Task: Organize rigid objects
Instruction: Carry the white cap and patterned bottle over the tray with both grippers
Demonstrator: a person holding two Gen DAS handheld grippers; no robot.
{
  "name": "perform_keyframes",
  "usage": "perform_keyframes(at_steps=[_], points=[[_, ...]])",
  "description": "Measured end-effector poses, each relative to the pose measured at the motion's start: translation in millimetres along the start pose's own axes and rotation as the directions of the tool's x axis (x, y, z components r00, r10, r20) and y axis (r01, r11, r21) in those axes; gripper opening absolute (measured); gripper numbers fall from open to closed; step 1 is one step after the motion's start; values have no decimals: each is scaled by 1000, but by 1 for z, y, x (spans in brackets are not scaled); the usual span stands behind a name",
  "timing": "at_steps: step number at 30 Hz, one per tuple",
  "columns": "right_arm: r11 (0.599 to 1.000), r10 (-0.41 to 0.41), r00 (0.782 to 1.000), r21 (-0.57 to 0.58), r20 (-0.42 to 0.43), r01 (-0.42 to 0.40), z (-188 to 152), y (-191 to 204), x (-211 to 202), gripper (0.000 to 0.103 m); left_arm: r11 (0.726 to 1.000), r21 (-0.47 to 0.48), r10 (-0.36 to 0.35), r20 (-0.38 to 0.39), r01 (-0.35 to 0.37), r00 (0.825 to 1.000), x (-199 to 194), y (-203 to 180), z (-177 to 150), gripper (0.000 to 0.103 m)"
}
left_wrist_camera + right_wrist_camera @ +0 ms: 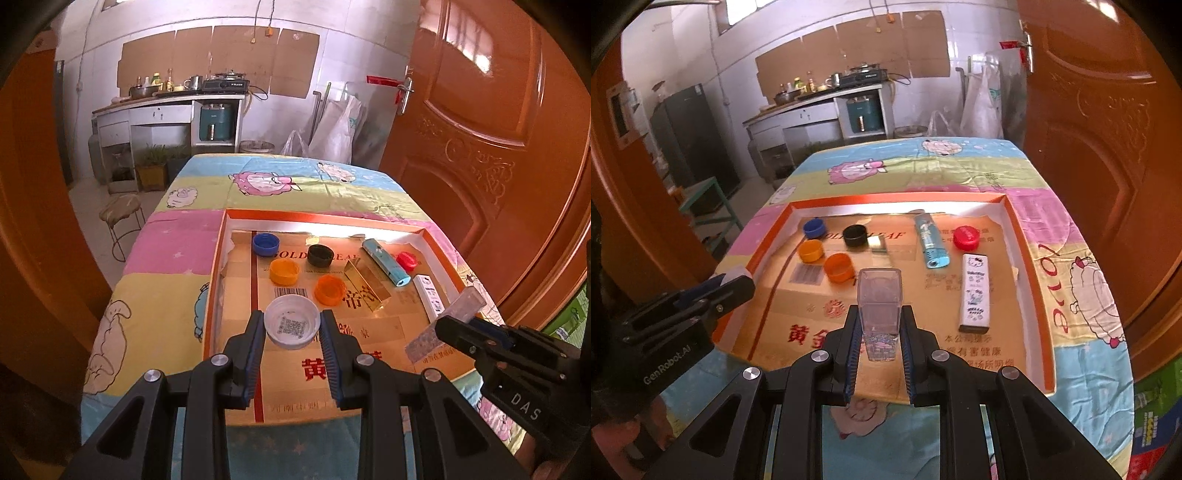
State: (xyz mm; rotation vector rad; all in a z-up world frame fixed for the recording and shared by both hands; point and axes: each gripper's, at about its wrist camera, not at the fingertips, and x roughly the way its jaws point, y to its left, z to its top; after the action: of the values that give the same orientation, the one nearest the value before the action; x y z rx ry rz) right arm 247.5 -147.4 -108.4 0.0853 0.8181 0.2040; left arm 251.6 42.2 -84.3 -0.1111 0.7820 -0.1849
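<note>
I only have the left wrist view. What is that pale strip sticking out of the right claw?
Observer: The right claw is shut on a clear plastic piece. The piece is rectangular with a print on its lower end, and both pads press its sides.
Operator: It hides part of the white box for me. Does that box touch the tray's right wall?
Observer: No. The white box lies flat, apart from the tray wall, with bare cardboard between them.
</note>
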Motion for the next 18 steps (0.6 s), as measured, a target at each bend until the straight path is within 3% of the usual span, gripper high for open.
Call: perform_keyframes(at_steps=[18], points=[[1000,-21,998,-14,-54,21,20,-13,46,20,1000,-6,-13,-46,12,999,38,3,9,31]])
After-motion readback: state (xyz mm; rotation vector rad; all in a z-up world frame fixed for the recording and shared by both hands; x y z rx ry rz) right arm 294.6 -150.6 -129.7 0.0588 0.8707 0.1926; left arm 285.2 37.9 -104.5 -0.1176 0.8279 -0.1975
